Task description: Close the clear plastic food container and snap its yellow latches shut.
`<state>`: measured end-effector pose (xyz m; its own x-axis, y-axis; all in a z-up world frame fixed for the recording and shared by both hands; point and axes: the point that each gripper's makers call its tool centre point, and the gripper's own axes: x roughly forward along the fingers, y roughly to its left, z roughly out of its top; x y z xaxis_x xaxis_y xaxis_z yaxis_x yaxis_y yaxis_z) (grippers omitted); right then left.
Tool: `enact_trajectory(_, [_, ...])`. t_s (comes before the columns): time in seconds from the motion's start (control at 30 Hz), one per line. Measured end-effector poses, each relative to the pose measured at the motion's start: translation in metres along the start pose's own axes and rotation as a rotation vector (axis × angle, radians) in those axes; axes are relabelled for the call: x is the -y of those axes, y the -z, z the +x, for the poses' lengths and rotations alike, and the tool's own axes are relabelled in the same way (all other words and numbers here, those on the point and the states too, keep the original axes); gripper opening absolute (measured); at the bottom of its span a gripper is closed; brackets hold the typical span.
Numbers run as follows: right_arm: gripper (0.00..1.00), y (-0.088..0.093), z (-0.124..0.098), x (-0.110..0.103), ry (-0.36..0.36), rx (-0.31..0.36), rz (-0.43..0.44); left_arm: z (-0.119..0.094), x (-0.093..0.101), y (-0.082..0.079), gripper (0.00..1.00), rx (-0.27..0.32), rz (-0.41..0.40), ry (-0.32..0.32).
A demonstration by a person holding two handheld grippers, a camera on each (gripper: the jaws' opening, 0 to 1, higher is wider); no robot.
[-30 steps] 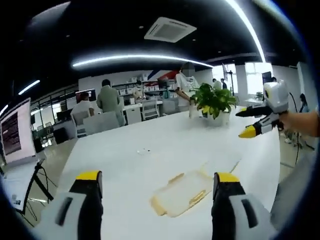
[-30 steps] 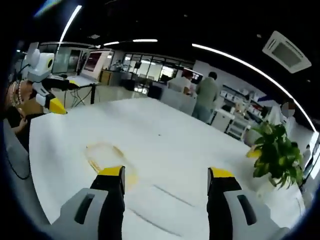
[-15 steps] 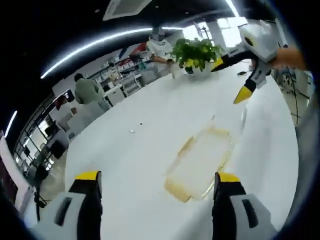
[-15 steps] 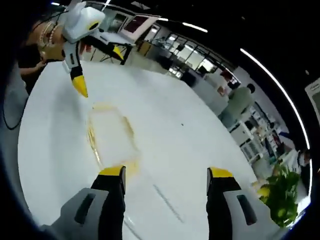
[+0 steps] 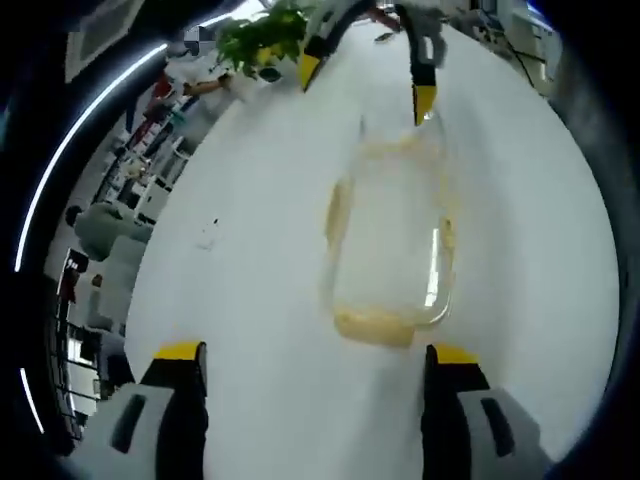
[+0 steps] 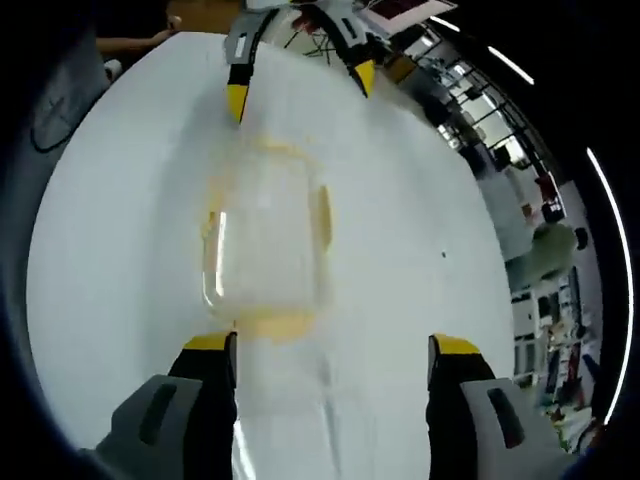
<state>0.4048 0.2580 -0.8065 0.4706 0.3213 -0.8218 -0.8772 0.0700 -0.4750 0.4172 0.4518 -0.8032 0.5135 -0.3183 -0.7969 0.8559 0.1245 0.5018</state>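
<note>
The clear plastic container (image 5: 390, 235) lies lengthwise on the white table (image 5: 250, 300), with a yellow latch (image 5: 375, 325) at its near end. My left gripper (image 5: 315, 365) hovers just short of that end, open and holding nothing. From the far side the right gripper (image 5: 368, 85) points at the container's other end, its jaws apart. In the right gripper view the container (image 6: 265, 235) shows a yellow latch (image 6: 270, 322) near my right gripper (image 6: 332, 350), which is open. The left gripper (image 6: 300, 88) is beyond it. Whether the lid is seated I cannot tell.
A potted green plant (image 5: 260, 35) stands at the table's far end. Seated people (image 5: 100, 225) and office desks lie beyond the table's edge. A person's hand (image 6: 130, 42) shows at the top of the right gripper view. Bare white tabletop (image 6: 420, 260) surrounds the container.
Both views have tipped down onto the table. The grippers have closed in on the container from opposite ends, so it now lies between them. Both stay open.
</note>
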Motion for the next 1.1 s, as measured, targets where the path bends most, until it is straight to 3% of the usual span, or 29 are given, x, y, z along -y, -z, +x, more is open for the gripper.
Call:
enact_trajectory(0.07, [0.73, -0.001, 0.005, -0.004, -0.033, 0.005, -0.004, 0.006, -0.002, 0.003, 0.9, -0.006, 0.004, 0.004])
enact_trajectory(0.17, [0.61, 0.0, 0.01, -0.007, -0.07, 0.003, 0.021, 0.011, 0.01, 0.006, 0.89, -0.036, -0.005, 0.102])
enact_trajectory(0.2, [0.57, 0.003, 0.012, -0.015, -0.129, -0.01, 0.043, 0.012, 0.01, 0.005, 0.89, -0.033, -0.016, 0.117])
enact_trajectory(0.27, [0.51, 0.007, 0.014, -0.019, -0.176, -0.039, 0.126, 0.015, 0.008, 0.002, 0.87, -0.019, -0.009, 0.132])
enact_trajectory(0.3, [0.49, 0.005, 0.016, -0.02, -0.202, -0.021, 0.138, 0.017, 0.011, -0.003, 0.84, 0.016, 0.002, 0.164])
enact_trajectory(0.4, [0.52, 0.005, 0.017, -0.015, -0.21, -0.014, 0.108, 0.018, 0.014, -0.006, 0.77, 0.018, -0.037, 0.216])
enact_trajectory(0.47, [0.51, 0.005, 0.018, -0.018, -0.244, -0.018, 0.095, 0.021, 0.014, -0.013, 0.77, 0.056, -0.064, 0.238])
enact_trajectory(0.57, [0.54, 0.005, 0.019, -0.02, -0.266, -0.04, 0.087, 0.024, 0.018, -0.002, 0.71, -0.016, -0.04, 0.282])
enact_trajectory(0.63, [0.55, 0.004, 0.018, -0.027, -0.319, -0.038, 0.102, 0.025, 0.023, 0.0, 0.69, -0.024, 0.002, 0.309])
enact_trajectory(0.77, [0.48, -0.003, 0.018, -0.034, -0.384, -0.026, 0.14, 0.025, 0.032, 0.0, 0.62, -0.018, -0.023, 0.364])
enact_trajectory(0.83, [0.42, -0.004, 0.019, -0.035, -0.398, -0.025, 0.12, 0.025, 0.036, -0.002, 0.58, -0.003, -0.017, 0.389])
enact_trajectory(0.97, [0.44, -0.002, 0.026, -0.034, -0.416, -0.044, 0.111, 0.025, 0.041, -0.003, 0.53, 0.002, 0.015, 0.434])
enact_trajectory(1.1, [0.38, -0.002, 0.031, -0.04, -0.446, -0.06, 0.1, 0.025, 0.048, -0.005, 0.46, -0.002, 0.01, 0.501])
